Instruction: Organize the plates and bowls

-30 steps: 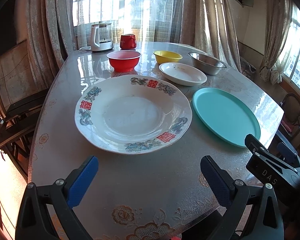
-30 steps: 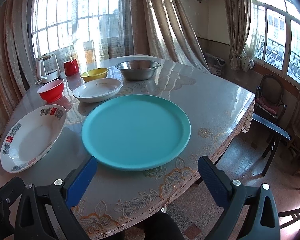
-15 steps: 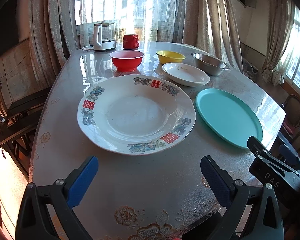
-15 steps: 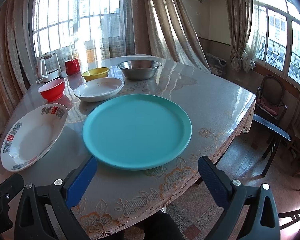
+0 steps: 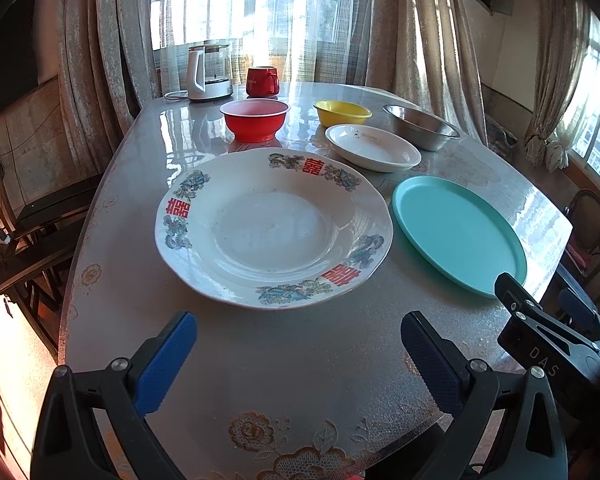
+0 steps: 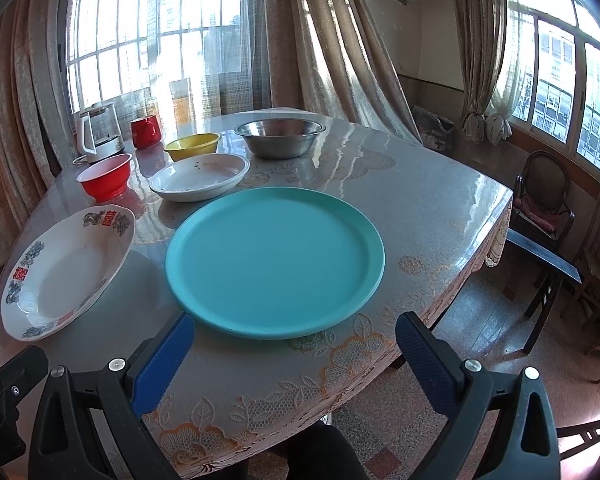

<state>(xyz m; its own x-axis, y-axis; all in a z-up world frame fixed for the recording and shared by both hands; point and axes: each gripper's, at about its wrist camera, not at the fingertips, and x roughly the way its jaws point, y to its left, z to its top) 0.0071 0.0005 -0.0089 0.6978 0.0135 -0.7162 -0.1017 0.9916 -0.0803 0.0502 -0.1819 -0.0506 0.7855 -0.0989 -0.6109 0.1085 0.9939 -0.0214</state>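
Observation:
A large white plate with red characters [image 5: 274, 228] lies just ahead of my open, empty left gripper [image 5: 298, 336]; it also shows in the right wrist view [image 6: 66, 270]. A teal plate [image 6: 274, 260] lies just ahead of my open, empty right gripper [image 6: 294, 336], and right of the big plate in the left wrist view [image 5: 458, 232]. Behind stand a small white dish [image 5: 372, 152], a red bowl [image 5: 255, 119], a yellow bowl [image 5: 342, 112] and a steel bowl [image 5: 420, 126].
A kettle [image 5: 208, 70] and a red mug [image 5: 262, 80] stand at the table's far edge by the curtains. The table's front edge [image 6: 300, 392] has a lace cloth. Chairs stand left [image 5: 28, 220] and right [image 6: 540, 200] of the table.
Both grippers have edged slightly forward toward the plates. Nothing on the table has moved.

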